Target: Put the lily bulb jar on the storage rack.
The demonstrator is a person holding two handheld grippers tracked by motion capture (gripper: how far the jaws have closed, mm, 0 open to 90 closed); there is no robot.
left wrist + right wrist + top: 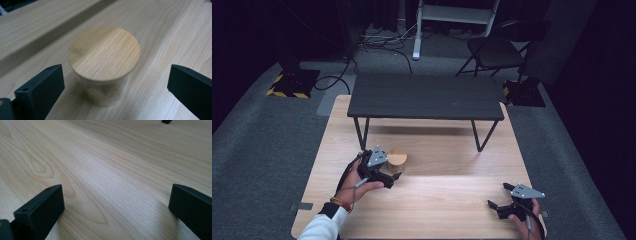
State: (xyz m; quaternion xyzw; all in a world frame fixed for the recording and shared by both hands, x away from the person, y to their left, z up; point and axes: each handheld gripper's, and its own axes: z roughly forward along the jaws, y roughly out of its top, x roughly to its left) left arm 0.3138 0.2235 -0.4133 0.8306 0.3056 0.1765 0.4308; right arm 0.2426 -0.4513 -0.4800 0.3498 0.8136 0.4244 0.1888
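While ungripped: bamboo-lidded jar (pixel 103 65) is framed at frame centre by the wide-spread left gripper (pixel 113 82).
Risk: jar toppled if struck off-centre.
Right gripper (pixel 116 205): wide, nothing held.

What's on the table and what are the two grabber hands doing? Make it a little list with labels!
table: light wooden table, bare wood around the jar
jar: small clear jar with a round bamboo lid, upright, lid on
left gripper: left gripper open, jaws on both sides of the jar, not touching it
right gripper: right gripper open, holds nothing, low over bare wood at the near right
behind: small dark bench stands on the far part of the table
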